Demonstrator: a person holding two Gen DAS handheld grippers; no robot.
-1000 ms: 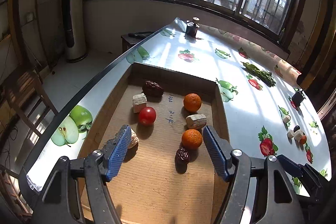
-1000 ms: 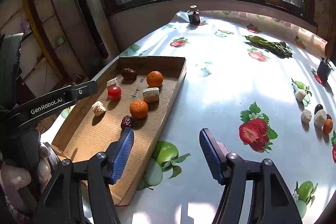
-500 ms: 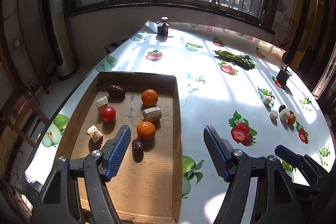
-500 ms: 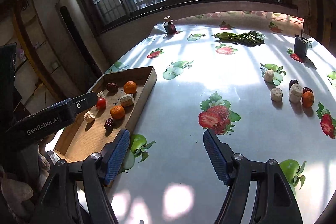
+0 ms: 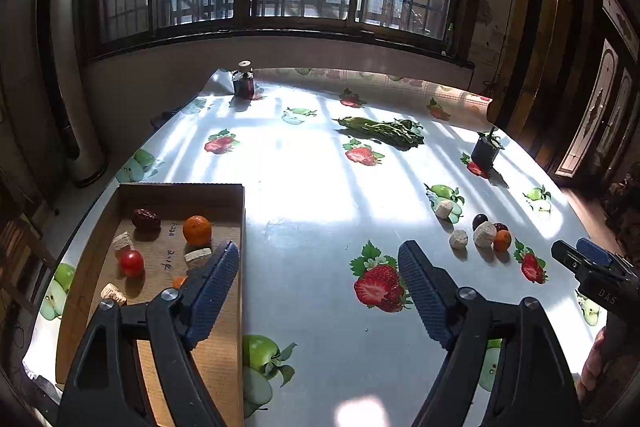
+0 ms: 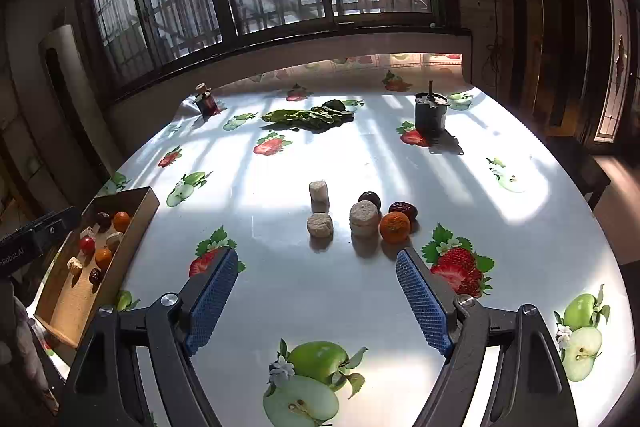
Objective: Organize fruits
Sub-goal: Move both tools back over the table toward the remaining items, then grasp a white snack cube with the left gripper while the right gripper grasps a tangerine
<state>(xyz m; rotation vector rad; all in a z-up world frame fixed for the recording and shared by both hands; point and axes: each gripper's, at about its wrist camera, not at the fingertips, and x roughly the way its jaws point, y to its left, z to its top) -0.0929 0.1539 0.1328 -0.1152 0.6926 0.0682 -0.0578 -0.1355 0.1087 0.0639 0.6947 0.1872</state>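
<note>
A cardboard tray [image 5: 100, 223] at the table's left holds oranges [image 5: 197, 229], a red tomato [image 5: 131, 263], a dark date [image 5: 145, 219] and pale chunks. It also shows in the right wrist view [image 6: 144, 203]. A loose cluster lies on the table: an orange [image 6: 395, 226], a red date [image 6: 404, 209], a dark plum [image 6: 370, 199] and three pale chunks [image 6: 364, 219]. My right gripper [image 6: 316, 291] is open and empty, just short of the cluster. My left gripper [image 5: 320, 287] is open and empty over the table beside the tray's right wall.
A bunch of green leaves [image 6: 308, 117] lies at the far middle. A dark pot [image 6: 430, 115] stands far right and a small dark bottle [image 6: 206, 103] far left. The tablecloth has printed fruit pictures. The table edge curves close on the right.
Both grippers have swung to the right, away from the tray. The right gripper now faces the loose cluster, which looks much closer. Both stay open and empty.
</note>
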